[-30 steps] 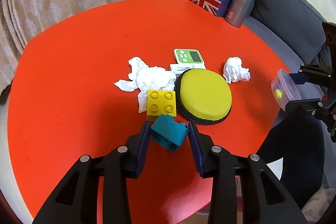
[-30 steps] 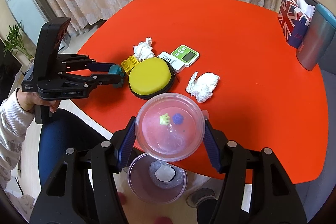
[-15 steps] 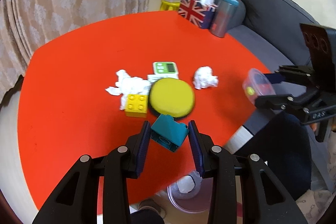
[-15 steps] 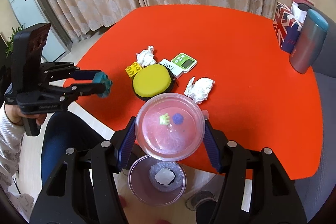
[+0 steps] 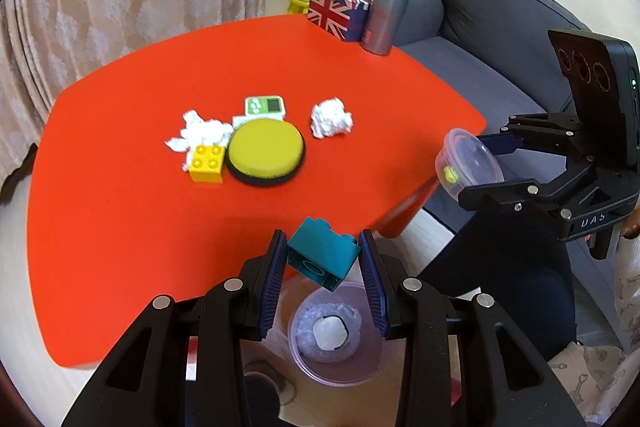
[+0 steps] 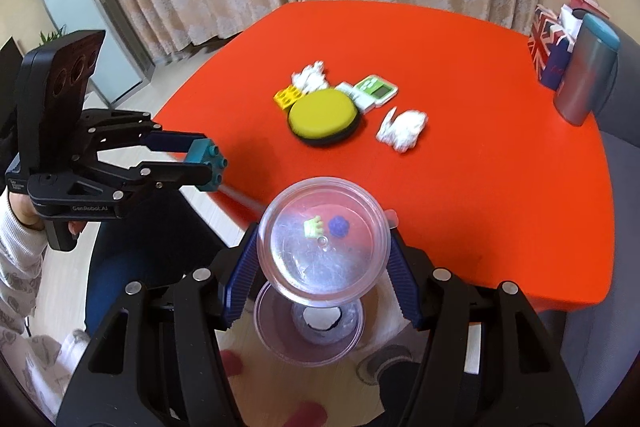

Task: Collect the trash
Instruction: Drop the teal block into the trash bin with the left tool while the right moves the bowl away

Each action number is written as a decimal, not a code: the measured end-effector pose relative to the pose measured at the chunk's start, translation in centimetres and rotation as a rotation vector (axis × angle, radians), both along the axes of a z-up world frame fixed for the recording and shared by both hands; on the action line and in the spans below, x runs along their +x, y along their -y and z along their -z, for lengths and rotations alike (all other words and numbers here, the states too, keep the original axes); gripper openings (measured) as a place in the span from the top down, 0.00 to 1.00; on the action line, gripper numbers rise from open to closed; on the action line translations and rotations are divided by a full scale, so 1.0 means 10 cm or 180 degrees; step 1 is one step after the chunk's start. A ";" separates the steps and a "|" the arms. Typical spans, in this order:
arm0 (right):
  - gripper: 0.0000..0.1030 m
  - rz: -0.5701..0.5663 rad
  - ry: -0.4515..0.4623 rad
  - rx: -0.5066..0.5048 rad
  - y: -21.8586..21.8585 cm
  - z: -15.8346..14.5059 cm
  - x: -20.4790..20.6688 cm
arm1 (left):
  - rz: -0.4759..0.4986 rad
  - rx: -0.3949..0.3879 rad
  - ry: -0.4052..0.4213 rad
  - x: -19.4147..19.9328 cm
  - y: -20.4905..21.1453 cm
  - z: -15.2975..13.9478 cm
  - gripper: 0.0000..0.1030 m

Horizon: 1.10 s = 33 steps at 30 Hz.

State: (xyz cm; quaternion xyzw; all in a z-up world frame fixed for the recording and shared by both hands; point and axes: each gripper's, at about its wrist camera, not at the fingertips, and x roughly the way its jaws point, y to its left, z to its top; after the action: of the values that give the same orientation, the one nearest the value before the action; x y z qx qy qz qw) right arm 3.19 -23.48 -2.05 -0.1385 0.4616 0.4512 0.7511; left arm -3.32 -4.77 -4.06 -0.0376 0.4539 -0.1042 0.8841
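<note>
Looking along the left gripper (image 5: 323, 263), its two fingers are pinching a teal toy brick (image 5: 322, 253) above a clear bin (image 5: 335, 338) sitting on the floor below the red table (image 5: 120, 187). Two crumpled tissues (image 5: 331, 117) are lying on the tabletop near a yellow disc (image 5: 265, 150).

Looking along the right gripper (image 6: 322, 259), its fingers are clamping a clear round lid (image 6: 323, 239), hovering over the same bin (image 6: 310, 331).
</note>
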 end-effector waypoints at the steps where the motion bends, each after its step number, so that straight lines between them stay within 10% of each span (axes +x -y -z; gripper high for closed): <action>1: 0.42 -0.0013 -0.0012 -0.0007 0.01 0.02 -0.03 | 0.0001 -0.0007 -0.0003 -0.03 0.02 0.02 0.65; 14: 0.41 -0.0275 -0.0262 -0.0063 -0.04 0.34 -0.39 | -0.0045 -0.0080 -0.0030 -0.29 0.08 0.12 0.65; 17: 0.17 -0.0265 -0.0239 -0.0094 -0.06 0.36 -0.40 | -0.0051 -0.0076 -0.0018 -0.30 0.08 0.11 0.65; 33: 0.06 -0.0004 -0.0122 -0.0031 0.11 0.24 -0.33 | 0.0007 -0.0081 -0.0011 -0.37 0.17 0.10 0.65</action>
State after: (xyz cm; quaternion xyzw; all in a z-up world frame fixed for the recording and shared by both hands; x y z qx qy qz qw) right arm -0.12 -24.53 -4.42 -0.1338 0.4780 0.4520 0.7411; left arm -7.02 -6.47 -5.06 -0.0485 0.4542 -0.1109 0.8826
